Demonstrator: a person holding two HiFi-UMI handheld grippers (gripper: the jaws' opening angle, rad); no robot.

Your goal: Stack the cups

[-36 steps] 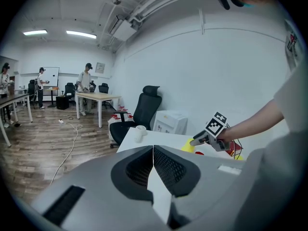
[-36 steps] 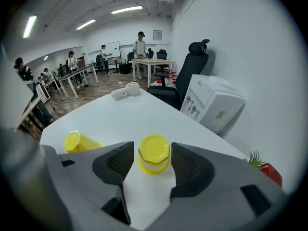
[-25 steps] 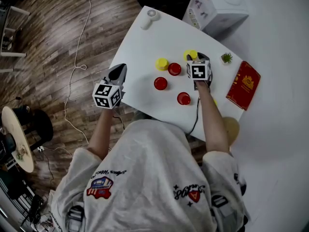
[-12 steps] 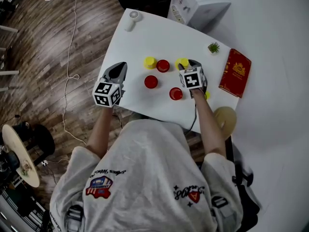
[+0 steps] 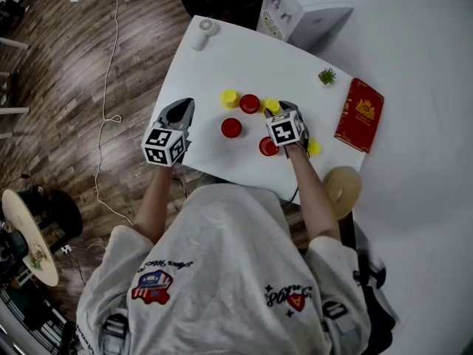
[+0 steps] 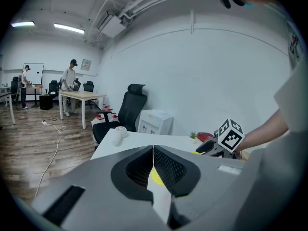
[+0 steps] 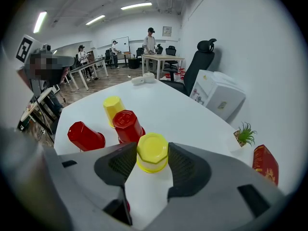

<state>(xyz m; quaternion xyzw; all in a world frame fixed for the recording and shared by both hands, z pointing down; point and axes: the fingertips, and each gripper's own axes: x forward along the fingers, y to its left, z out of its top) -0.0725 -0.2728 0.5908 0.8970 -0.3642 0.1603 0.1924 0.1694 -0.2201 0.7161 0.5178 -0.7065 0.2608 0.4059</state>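
Yellow upturned plastic cup (image 7: pixel 152 149), pinched in the right tongs (image 7: pixel 151 158), is being carried across the white surface (image 5: pixel 222 58) towards the near red plastic cup (image 5: pixel 267 146), probably to cap it, while the left tongs (image 6: pixel 153 150) are idling pressed together.

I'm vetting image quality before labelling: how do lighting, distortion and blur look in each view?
Head view: dim and flat, yet sharp; the white table is bright. Left gripper view: strong fisheye bending inside a black rim; ceiling lights glare. Right gripper view: same fisheye; the yellow cup in the jaws is crisp; the mosaic patch at left was added afterwards.
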